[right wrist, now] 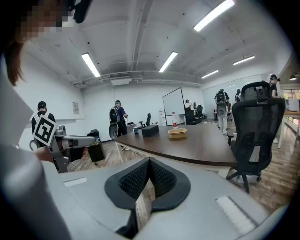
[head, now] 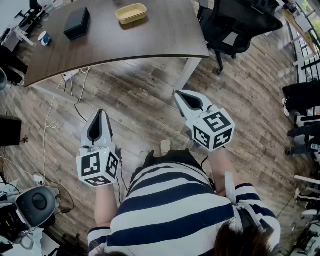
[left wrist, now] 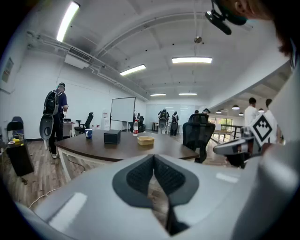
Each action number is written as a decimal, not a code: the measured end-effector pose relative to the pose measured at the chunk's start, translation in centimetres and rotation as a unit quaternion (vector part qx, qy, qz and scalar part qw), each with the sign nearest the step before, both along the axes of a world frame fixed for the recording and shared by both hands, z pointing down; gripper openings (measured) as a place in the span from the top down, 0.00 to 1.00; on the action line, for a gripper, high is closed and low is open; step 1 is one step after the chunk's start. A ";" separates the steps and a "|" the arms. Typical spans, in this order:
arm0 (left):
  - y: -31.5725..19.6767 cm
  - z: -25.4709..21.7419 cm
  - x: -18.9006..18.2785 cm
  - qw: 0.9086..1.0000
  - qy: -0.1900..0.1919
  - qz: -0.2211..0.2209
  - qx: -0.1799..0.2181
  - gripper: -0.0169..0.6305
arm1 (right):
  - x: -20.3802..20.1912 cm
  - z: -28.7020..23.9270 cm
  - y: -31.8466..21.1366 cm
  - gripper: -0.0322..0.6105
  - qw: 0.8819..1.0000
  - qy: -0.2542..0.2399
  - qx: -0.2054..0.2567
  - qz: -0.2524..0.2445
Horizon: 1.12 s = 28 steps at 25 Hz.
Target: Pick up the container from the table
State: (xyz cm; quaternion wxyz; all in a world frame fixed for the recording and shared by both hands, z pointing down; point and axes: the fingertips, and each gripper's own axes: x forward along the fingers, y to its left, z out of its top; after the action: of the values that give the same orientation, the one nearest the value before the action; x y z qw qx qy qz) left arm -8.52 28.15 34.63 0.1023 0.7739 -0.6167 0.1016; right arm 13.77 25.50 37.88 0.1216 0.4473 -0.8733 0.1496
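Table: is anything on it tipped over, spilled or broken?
No, nothing stands out. The tan container, the black box and the mug all sit upright on the table, with no spill.

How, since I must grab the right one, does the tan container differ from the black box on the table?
The tan container is pale yellow and open-topped; the black box is dark and closed. The tan container is shallow, the black box taller and blockier. In the head view the tan container lies right of the black box. Both rest on the brown table, apart from each other.
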 end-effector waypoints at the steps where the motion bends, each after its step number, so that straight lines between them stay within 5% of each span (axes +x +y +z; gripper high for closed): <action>1: 0.0 0.0 0.4 1.000 0.000 0.000 -0.001 0.97 | 0.4 0.1 0.1 0.95 1.000 0.000 -0.001 0.000; 18: -2.1 1.1 5.6 1.000 -0.008 -0.012 -0.009 0.97 | 5.2 2.3 -2.3 0.95 0.999 -0.010 -0.032 -0.009; 28: -3.4 3.1 7.0 0.999 -0.012 -0.006 -0.040 0.97 | 4.4 3.9 -4.0 0.95 0.998 -0.004 -0.048 -0.045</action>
State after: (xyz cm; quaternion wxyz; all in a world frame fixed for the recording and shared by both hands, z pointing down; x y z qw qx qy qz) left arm -1.57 24.77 37.73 0.1265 0.7644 -0.6176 0.1354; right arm 18.19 21.54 41.77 0.1459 0.4001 -0.8850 0.1880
